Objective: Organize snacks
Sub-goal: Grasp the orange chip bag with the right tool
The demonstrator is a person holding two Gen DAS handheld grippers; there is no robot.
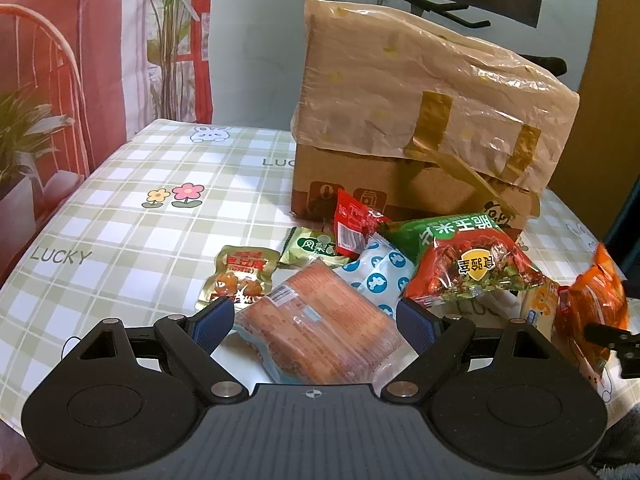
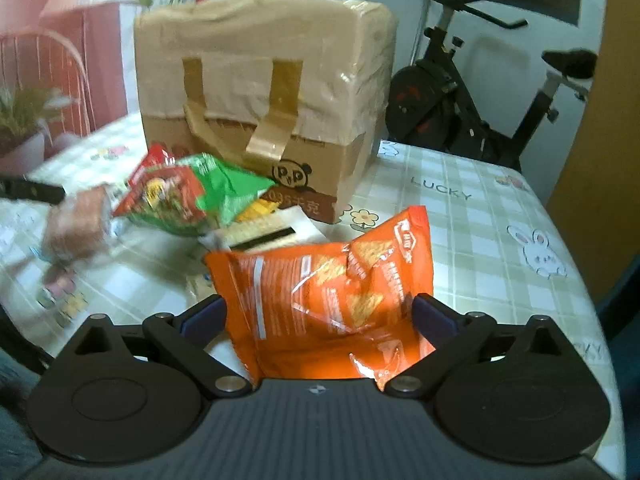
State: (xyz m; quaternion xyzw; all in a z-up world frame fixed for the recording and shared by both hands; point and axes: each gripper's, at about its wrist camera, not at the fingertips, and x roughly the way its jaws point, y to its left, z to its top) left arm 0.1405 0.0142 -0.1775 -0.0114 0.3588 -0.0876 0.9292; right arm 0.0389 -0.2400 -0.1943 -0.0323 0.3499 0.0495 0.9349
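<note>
Both my grippers tip down toward the table (image 1: pixel 120 200), low over the snack pile in front of the box (image 1: pixel 420 128).

My left gripper (image 1: pixel 314 316) stands wide, its blue pads (image 1: pixel 214 318) on either side of the cracker pack (image 1: pixel 320 320). The pack fills the gap and the pads sit just at its sides, but I cannot tell if they press.

My right gripper (image 2: pixel 318 314) is also spread wide, with the orange chip bag (image 2: pixel 328 296) between the fingers. The bag's edges meet both pads (image 2: pixel 434 314), so it looks grasped.

The red and green bag (image 1: pixel 472 268) and the small packets (image 1: pixel 240 276) lie beside the crackers, toward the box, near the table's middle.
</note>
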